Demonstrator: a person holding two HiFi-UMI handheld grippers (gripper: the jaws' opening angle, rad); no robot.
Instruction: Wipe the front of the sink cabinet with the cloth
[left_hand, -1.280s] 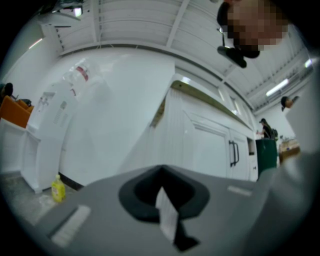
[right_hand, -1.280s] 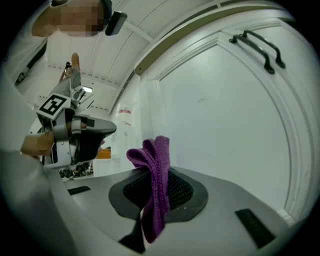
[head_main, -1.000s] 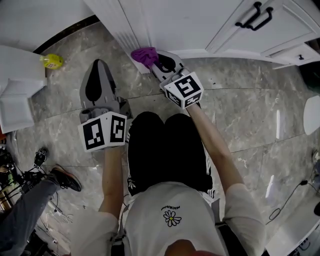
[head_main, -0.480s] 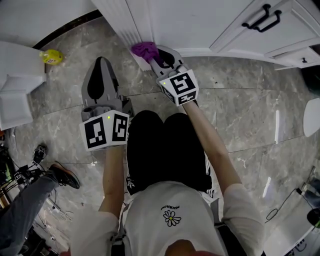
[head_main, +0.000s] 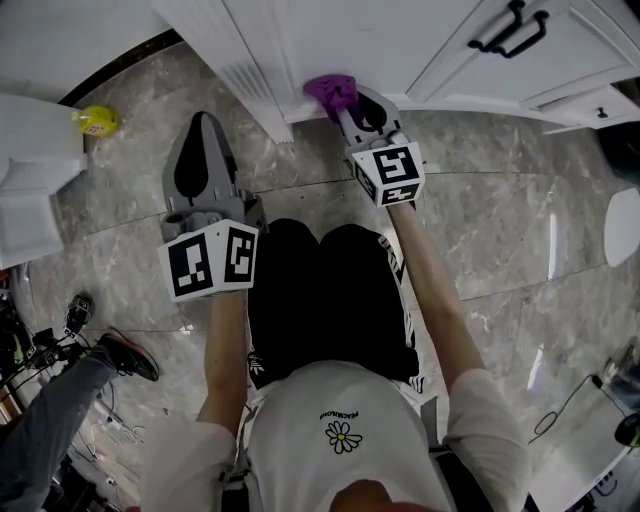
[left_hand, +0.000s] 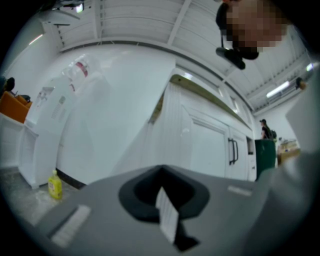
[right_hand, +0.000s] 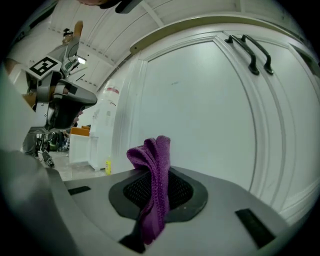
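Note:
My right gripper (head_main: 342, 104) is shut on a purple cloth (head_main: 330, 92), which presses against the bottom edge of the white sink cabinet (head_main: 370, 40). In the right gripper view the purple cloth (right_hand: 152, 185) sticks up from the closed jaws, close to the flat white door panel (right_hand: 200, 110) with black handles (right_hand: 252, 52). My left gripper (head_main: 200, 150) hangs over the floor left of the cabinet corner, shut with nothing in it. The left gripper view looks along the cabinet front (left_hand: 200, 145) from the side.
A yellow bottle (head_main: 93, 121) lies on the grey marble floor (head_main: 500, 230) at the left, near a white unit (head_main: 35, 190). A black door handle (head_main: 508, 30) sits at the upper right. Another person's leg and shoe (head_main: 120, 358) are at the lower left, beside cables.
My right gripper has slid the purple cloth to the right along the cabinet's bottom edge, away from the corner. The left gripper has hardly moved.

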